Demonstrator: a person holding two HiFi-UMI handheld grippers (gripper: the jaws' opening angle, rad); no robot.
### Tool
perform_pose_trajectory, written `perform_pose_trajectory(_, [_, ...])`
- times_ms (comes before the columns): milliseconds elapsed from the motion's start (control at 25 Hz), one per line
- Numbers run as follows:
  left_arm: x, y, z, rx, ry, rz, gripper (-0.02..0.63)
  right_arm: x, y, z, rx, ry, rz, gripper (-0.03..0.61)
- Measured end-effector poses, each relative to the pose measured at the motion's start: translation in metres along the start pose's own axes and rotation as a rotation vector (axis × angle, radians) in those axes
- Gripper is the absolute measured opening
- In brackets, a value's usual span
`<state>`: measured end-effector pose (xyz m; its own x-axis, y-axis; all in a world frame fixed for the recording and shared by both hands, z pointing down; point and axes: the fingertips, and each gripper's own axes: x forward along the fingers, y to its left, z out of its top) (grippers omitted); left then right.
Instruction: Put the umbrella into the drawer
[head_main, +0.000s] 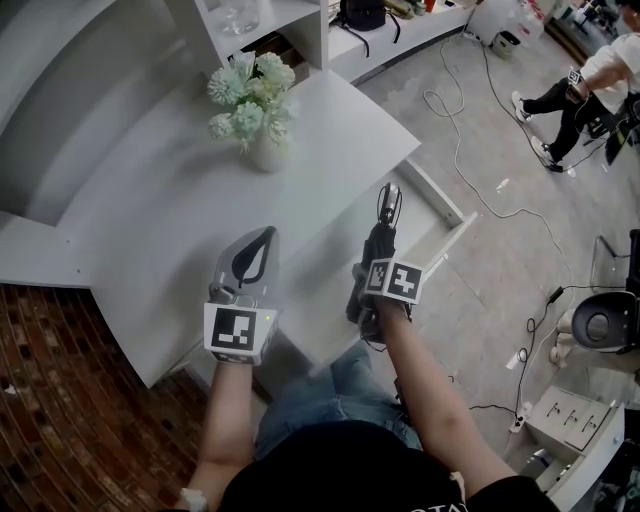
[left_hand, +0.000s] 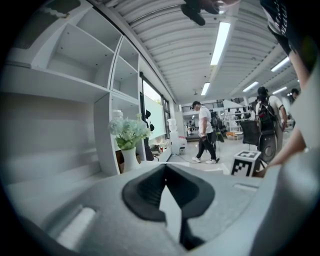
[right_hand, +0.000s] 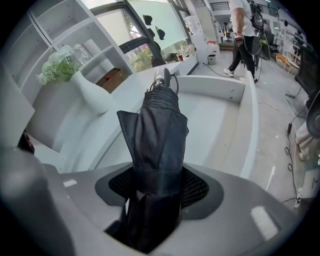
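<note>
The folded black fabric umbrella (right_hand: 159, 145) is plain matt black all over, with a shiny silver-grey end piece. The open white drawer (right_hand: 235, 95) and the flat white cabinet top (head_main: 150, 230) are unpatterned white. The slim white ceramic vase (head_main: 268, 152) carries pale mint-green and whitish flowers (head_main: 250, 95). The left gripper (left_hand: 167, 192) and the right gripper (right_hand: 159, 185) are light grey with black textured pads, each bearing a cube of black-and-white square markers. The speckled grey concrete floor (head_main: 480, 150) gives way to red-brown brick-patterned flooring (head_main: 50, 400). The person wears faded blue denim jeans (head_main: 320, 400) and a black top (head_main: 330, 480).
</note>
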<state>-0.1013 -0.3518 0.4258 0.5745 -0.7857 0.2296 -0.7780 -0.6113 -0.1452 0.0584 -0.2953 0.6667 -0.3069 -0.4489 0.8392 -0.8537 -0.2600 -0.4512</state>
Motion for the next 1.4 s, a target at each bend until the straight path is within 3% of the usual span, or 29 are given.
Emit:
perform_pose_trajectory(440, [-0.010,0.001,-0.011,-0.024,0.023,0.013,-0.003,0.034,0.003,-0.013,-0.033,0.127,-0.025,0.256])
perform_pose_trajectory(720, [-0.023,0.009,-0.016,-0.050,0.051,0.062,-0.003,0.058,-0.004,-0.018,-0.082,0.203,-0.090,0.256])
perform_pose_trajectory(960, [-0.027,0.019,-0.013,-0.023,0.035,0.090,-0.003,0.077,-0.006,-0.023,-0.197,0.236,-0.123,0.258])
perform_pose_trajectory(1120, [-0.031,0.023,-0.014,-0.029,0.042,0.100,-0.003,0.073,-0.009,-0.033,-0.246,0.302,-0.192,0.258])
perform_pose_trajectory(1400, [-0.035,0.026,-0.022,-0.055,0.081,0.106,-0.003,0.096,-0.020,-0.033,-0.365,0.303,-0.253,0.262])
